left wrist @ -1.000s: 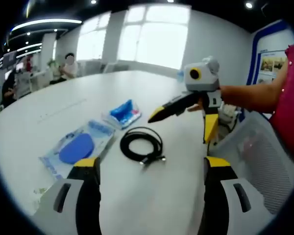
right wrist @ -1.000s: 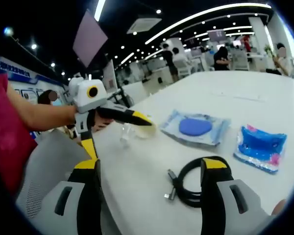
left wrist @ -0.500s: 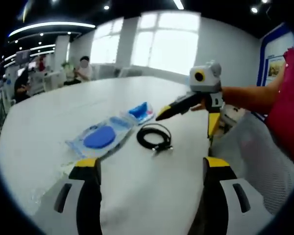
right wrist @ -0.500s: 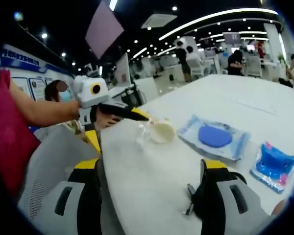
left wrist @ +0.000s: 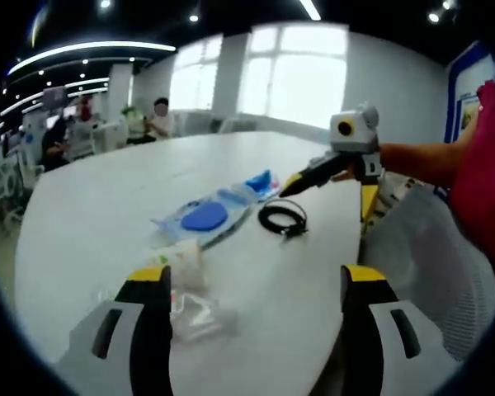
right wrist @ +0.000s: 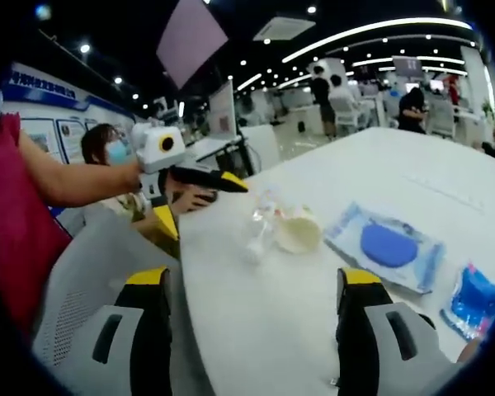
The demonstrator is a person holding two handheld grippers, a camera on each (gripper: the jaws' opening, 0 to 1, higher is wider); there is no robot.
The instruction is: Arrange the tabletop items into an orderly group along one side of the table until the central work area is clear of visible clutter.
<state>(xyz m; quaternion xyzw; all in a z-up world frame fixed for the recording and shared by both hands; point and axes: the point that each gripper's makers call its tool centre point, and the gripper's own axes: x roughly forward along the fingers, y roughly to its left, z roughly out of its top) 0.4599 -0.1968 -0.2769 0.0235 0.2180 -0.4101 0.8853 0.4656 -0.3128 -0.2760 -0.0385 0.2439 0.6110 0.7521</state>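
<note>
Both tongs are backing off; cable (left wrist: 283, 219) and blue pouch (left wrist: 205, 218) receding ahead. I'm holding left gripper (left wrist: 249, 285) and right gripper (right wrist: 249, 285) spread, empty; nothing grouped yet.

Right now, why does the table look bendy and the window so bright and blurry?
In the left gripper view the fisheye lens curves the table, the window is blown out white, and the clear wrapper near the jaws is smeared soft. In the right gripper view ceiling lights streak into arcs and the pale cup looks hazy.
</note>
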